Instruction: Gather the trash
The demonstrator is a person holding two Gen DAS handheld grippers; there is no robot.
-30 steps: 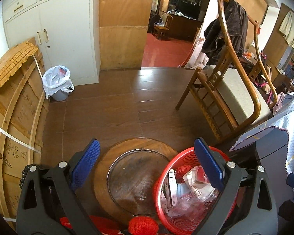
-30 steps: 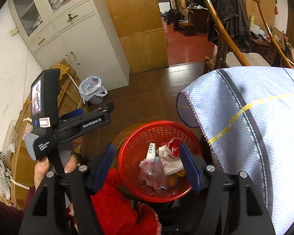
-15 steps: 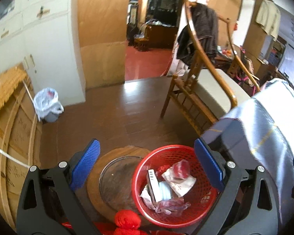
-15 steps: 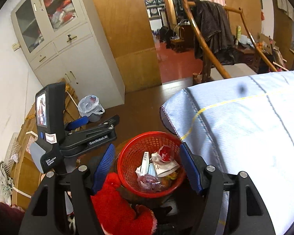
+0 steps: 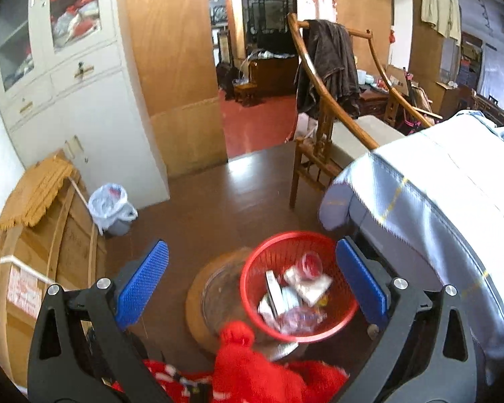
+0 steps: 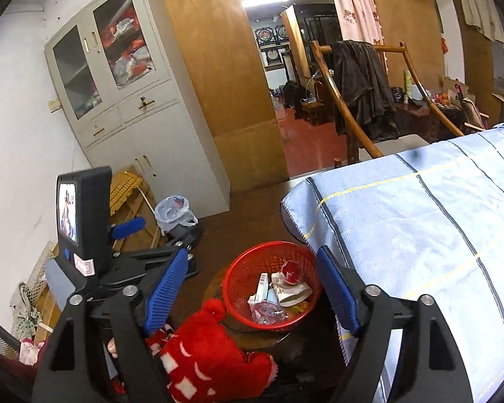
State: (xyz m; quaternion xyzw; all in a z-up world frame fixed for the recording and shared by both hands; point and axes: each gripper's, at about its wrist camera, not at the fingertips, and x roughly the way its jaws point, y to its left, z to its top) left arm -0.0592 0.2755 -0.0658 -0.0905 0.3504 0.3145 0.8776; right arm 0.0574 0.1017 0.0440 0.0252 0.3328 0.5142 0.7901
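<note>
A red mesh basket [image 5: 255,262] [image 6: 242,268] holds several pieces of trash [image 5: 295,295] [image 6: 279,292]: wrappers, a small box, a red-lidded cup. It stands on a round wooden stand with a glass top [image 5: 211,295]. My left gripper [image 5: 252,278] is open and empty, well above the basket. My right gripper [image 6: 252,282] is open and empty, also above it. The left gripper's body and screen [image 6: 84,221] show at the left of the right wrist view.
A table under a blue checked cloth [image 5: 436,221] [image 6: 420,228] is at the right. A wooden chair [image 5: 322,134] with a dark jacket stands behind it. A small bin with a white bag [image 5: 112,206] [image 6: 174,213] sits by the grey cabinet [image 6: 134,110]. Red knitted fabric [image 6: 201,359] lies below.
Both grippers have risen and pulled back, so the basket looks smaller and lower. More of the room and tablecloth shows. Both jaws stay open.
</note>
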